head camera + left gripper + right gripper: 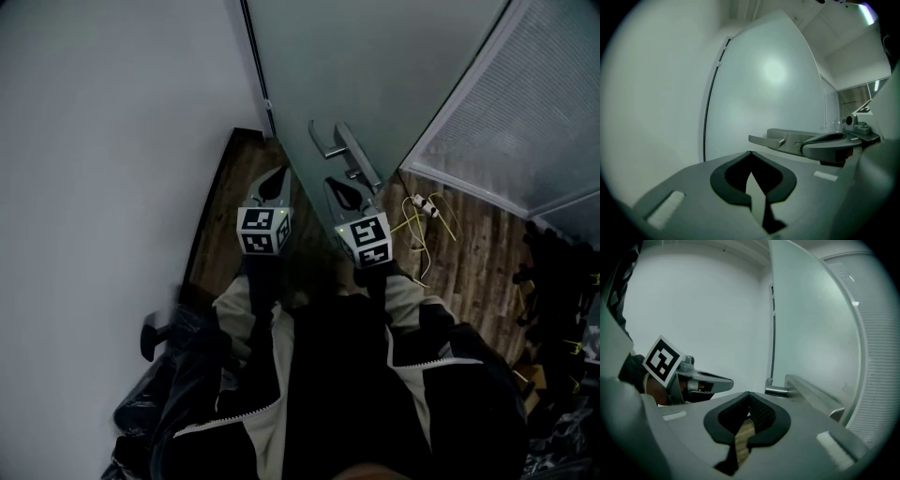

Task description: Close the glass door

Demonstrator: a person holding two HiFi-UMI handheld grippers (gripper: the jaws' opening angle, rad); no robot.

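The frosted glass door [375,66] stands ajar, and its edge with a metal lever handle [342,150] points toward me. My left gripper [278,173] is shut and empty, just left of the door edge and below the handle. My right gripper [339,185] is also shut and empty, close under the handle plate. The left gripper view shows the door [773,93] ahead, with the handle [783,140] and the right gripper [829,145] at right. In the right gripper view the handle [806,392] lies just ahead on the right, with the left gripper [708,383] at left.
A white wall [94,141] runs along the left with a dark baseboard strip [211,202]. A ribbed panel [525,112] stands at the right. Yellow cables and a white plug [417,211] lie on the wooden floor. Dark clutter [562,309] is at far right, and a black bag [169,375] at lower left.
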